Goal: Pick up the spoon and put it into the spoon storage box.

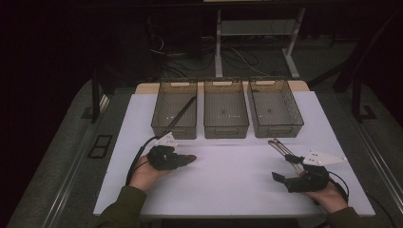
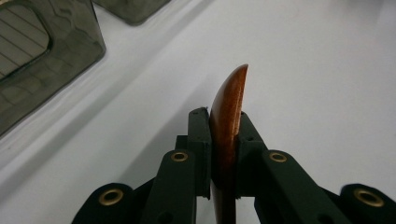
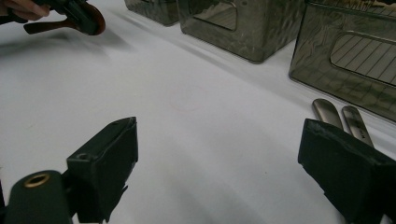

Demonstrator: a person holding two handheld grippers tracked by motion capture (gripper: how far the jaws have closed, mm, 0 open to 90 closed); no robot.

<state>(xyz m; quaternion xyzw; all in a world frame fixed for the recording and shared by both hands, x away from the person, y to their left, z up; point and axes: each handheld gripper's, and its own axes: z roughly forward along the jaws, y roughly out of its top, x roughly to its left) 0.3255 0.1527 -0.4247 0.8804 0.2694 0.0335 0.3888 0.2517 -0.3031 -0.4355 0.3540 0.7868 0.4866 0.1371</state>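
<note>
Gripping one wooden spoon point(image 2: 228, 121), left gripper point(image 2: 223, 140), right gripper point(image 3: 219, 154) jaws apart, three bins point(image 1: 226, 124).

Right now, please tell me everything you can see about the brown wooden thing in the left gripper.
The wooden piece is reddish-brown, smooth and glossy, like polished wood. It is thin and curved, with a rounded tip that sticks out past the jaws. The left gripper is shut on it, one black jaw pressing each flat side. In the high view its rounded end points right, low over the white table, in front of the left bin. Its other end is hidden, so what utensil it is cannot be told.
</note>
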